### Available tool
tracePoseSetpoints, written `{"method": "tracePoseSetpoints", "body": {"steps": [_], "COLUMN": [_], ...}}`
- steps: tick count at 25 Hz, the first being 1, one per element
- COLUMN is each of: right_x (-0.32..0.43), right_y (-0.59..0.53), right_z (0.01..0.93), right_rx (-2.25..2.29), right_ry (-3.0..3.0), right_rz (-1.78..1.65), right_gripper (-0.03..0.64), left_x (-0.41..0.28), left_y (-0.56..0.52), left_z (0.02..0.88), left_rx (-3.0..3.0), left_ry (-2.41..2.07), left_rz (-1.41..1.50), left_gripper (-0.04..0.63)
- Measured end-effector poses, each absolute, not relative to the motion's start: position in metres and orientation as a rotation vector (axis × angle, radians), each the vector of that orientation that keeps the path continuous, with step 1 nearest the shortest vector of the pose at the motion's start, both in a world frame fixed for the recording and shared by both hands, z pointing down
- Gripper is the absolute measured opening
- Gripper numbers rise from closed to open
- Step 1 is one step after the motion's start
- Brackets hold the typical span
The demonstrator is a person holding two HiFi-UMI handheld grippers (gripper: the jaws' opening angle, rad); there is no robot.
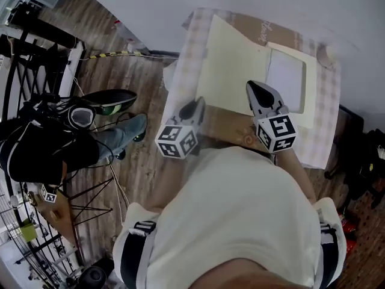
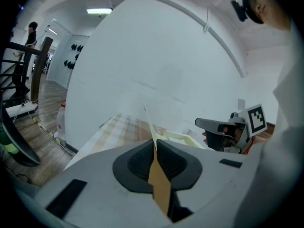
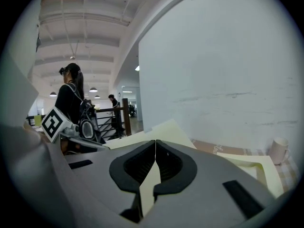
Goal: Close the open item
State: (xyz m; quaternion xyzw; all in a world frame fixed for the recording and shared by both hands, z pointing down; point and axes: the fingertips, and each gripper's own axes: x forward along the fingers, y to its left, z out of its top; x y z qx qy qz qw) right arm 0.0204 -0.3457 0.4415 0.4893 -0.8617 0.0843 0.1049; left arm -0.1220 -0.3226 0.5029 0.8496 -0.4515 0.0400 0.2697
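Box (image 1: 287, 80) lies open in the upper middle of the head view, its cream lid (image 1: 231, 59) not yet folded over. Left gripper (image 1: 195, 107) and right gripper (image 1: 260, 90) both pinch the lid's near edge, jaws nearly together. I judge the grasp done; the folding remains.

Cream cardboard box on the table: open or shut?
Open. Its cream cardboard lid flap stands raised, pinched by left gripper and right gripper; the white inside shows.

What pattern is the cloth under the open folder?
Faint beige-and-white checks on the tablecloth beneath the cream-lined cardboard folder; the head view shows it best.
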Motion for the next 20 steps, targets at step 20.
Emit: {"method": "tracePoseSetpoints", "body": {"steps": [20], "right_x": [0.133], "right_y": [-0.309], "right_z": [0.415], "right_rx": [1.287], "right_ry": [-2.662], "right_rz": [0.235], "right_gripper": [0.000], "left_x": [-0.048], "left_y": [-0.286], "left_z": [0.436], "left_rx": [2.201], "left_ry": [-1.623], "left_rz": [-0.003], "left_gripper": [0.006]}}
